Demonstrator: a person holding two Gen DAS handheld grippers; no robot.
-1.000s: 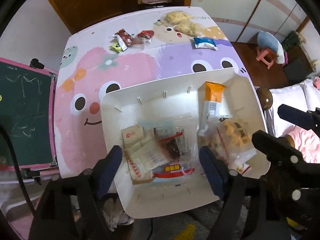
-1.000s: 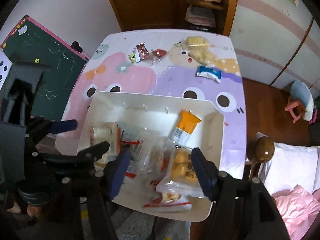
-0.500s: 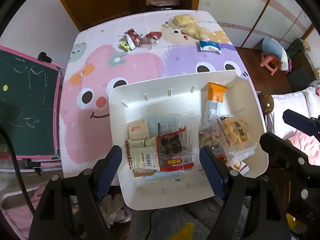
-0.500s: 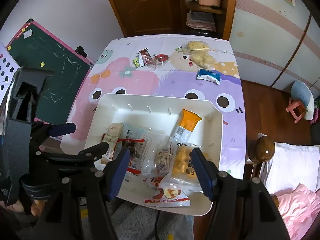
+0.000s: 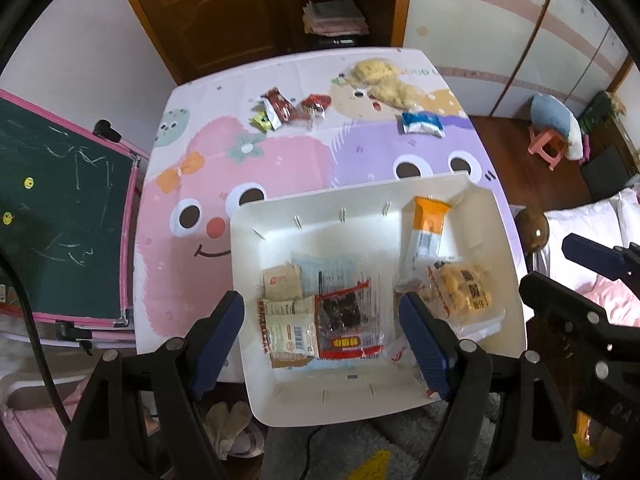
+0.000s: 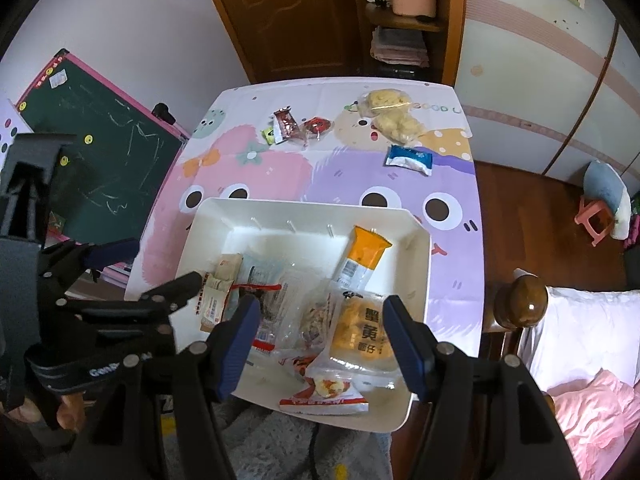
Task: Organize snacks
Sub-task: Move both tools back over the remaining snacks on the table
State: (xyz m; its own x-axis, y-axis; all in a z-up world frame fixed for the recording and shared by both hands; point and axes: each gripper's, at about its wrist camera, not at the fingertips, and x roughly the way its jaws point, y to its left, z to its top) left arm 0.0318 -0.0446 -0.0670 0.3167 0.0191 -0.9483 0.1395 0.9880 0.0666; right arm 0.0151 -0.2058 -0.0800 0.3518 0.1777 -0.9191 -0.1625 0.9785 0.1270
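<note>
A white bin [image 5: 256,264] stands at the near end of the cartoon-print table and holds several snack packets. Among them are an orange-topped packet [image 5: 428,228], a bag of yellow biscuits [image 5: 464,292] and a red-and-black packet [image 5: 346,320]. My left gripper [image 5: 320,344] hangs open above the bin's left half, holding nothing. My right gripper [image 6: 320,344] hangs open above the bin's [image 6: 420,264] right half, over the yellow biscuit bag [image 6: 362,336], also holding nothing. At the table's far end lie red packets [image 5: 280,110], two bags of pale puffs [image 5: 384,80] and a blue-and-white packet [image 5: 422,124].
A green chalkboard with a pink frame [image 5: 60,220] leans left of the table. A bedpost knob [image 6: 524,304] and pink bedding [image 6: 592,412] sit to the right. Behind the table are a brown door and shelves [image 6: 400,20]. A small pink stool [image 6: 596,216] stands on the wooden floor.
Both grippers have lifted away from the bin, so more of the table shows. The packets in the bin's left half, blurred a second ago, now lie flat and still.
</note>
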